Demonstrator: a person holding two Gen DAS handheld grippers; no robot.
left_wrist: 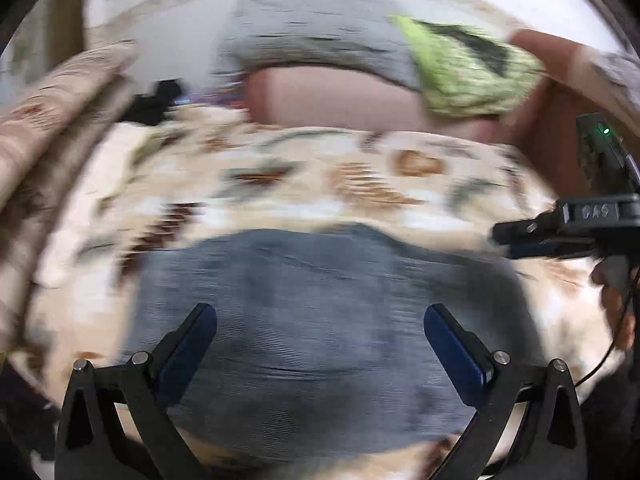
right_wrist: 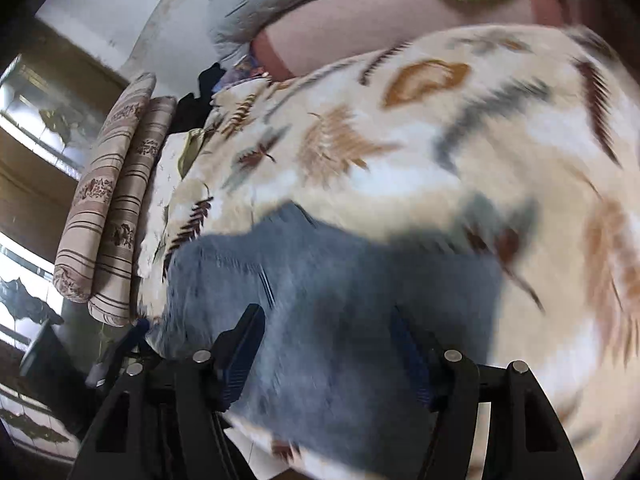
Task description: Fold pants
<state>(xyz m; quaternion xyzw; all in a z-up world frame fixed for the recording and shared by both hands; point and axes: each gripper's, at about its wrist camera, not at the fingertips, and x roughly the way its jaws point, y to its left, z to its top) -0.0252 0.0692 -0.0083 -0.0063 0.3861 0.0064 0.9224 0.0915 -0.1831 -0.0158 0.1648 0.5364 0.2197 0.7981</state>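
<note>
One pair of blue-grey pants point(left_wrist: 320, 320) lies on a bed covered by one cream blanket point(left_wrist: 360, 184) printed with brown and grey leaves. In the left wrist view the pants sit at the near edge of the bed, directly ahead of the left gripper point(left_wrist: 320, 320). Its jaws stand wide open, with the denim visible between the two blue pads and nothing held. Both views are motion-blurred, so the exact fold state of the pants cannot be told.

The right gripper point(left_wrist: 516, 240) appears at the right side of the left wrist view, just beyond the right edge of the pants. There its jaws look nearly together, but the right wrist view shows them apart, with the pants point(right_wrist: 340, 300) between and below the two fingers; contact with the cloth cannot be told.

Two striped bolsters point(right_wrist: 108, 216) lie side by side at the far left of the bed. One green cloth point(left_wrist: 464, 68) and one grey cloth point(left_wrist: 320, 36) rest on a reddish headboard point(left_wrist: 340, 100) at the far end.
</note>
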